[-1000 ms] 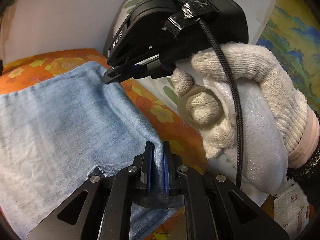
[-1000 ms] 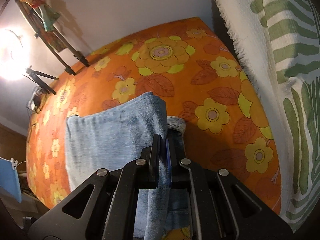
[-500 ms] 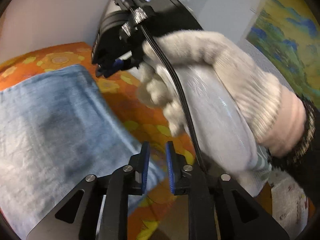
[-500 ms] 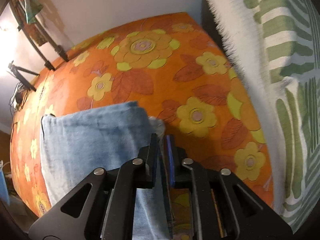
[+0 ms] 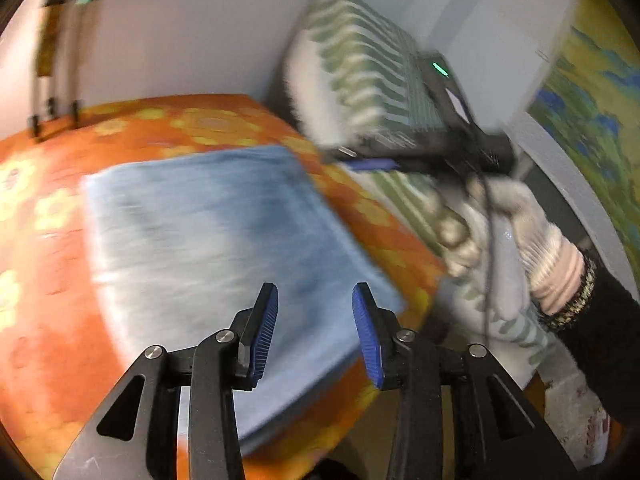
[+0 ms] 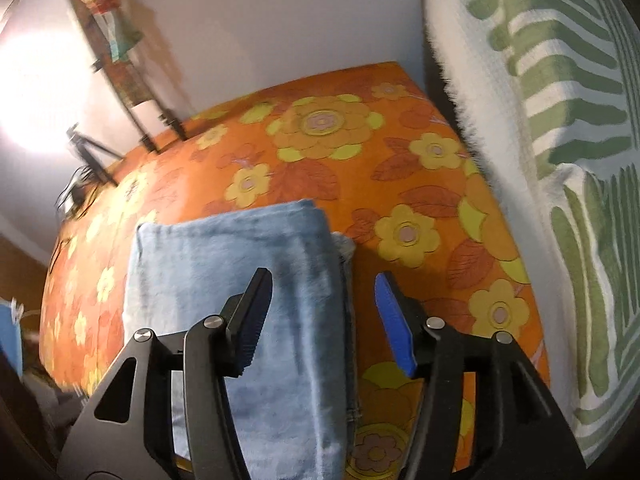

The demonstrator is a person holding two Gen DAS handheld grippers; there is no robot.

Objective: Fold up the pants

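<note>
A: Left wrist view first. What do the fingers of the left gripper [image 5: 315, 330] look like?

B: They stand apart and are opening. The blue pads face each other across a gap. The folded pants [image 5: 224, 248], light blue denim, lie beyond and below that gap, and I see neither pad pressing on the cloth.

A: Where exactly do the pants lie?

B: Flat on the orange flowered bedspread [image 5: 48, 312], spreading away ahead of the fingers and to their left. The near right corner of the denim reaches the edge of the bed, just past the right finger. The picture is blurred, so the layers of the fold are hard to read here.

A: And up to the right of those fingers?

B: The right gripper [image 5: 370, 165], held by a hand in a white knit glove [image 5: 516, 236], with a dark sleeve behind it. It hangs above the bed's right edge, clear of the pants, in front of a green and white patterned pillow [image 5: 360, 76].

A: Right wrist view?

B: The right gripper [image 6: 324, 322] has its fingers apart too, also opening. The right edge of the folded pants [image 6: 256, 280] runs up through the gap, nearer the left finger, with a seam showing along that edge. I cannot make out either pad touching the denim. Right of the fingers lies bare bedspread [image 6: 420, 184], and beyond it the green and white textile [image 6: 560, 120] against the wall.
</note>
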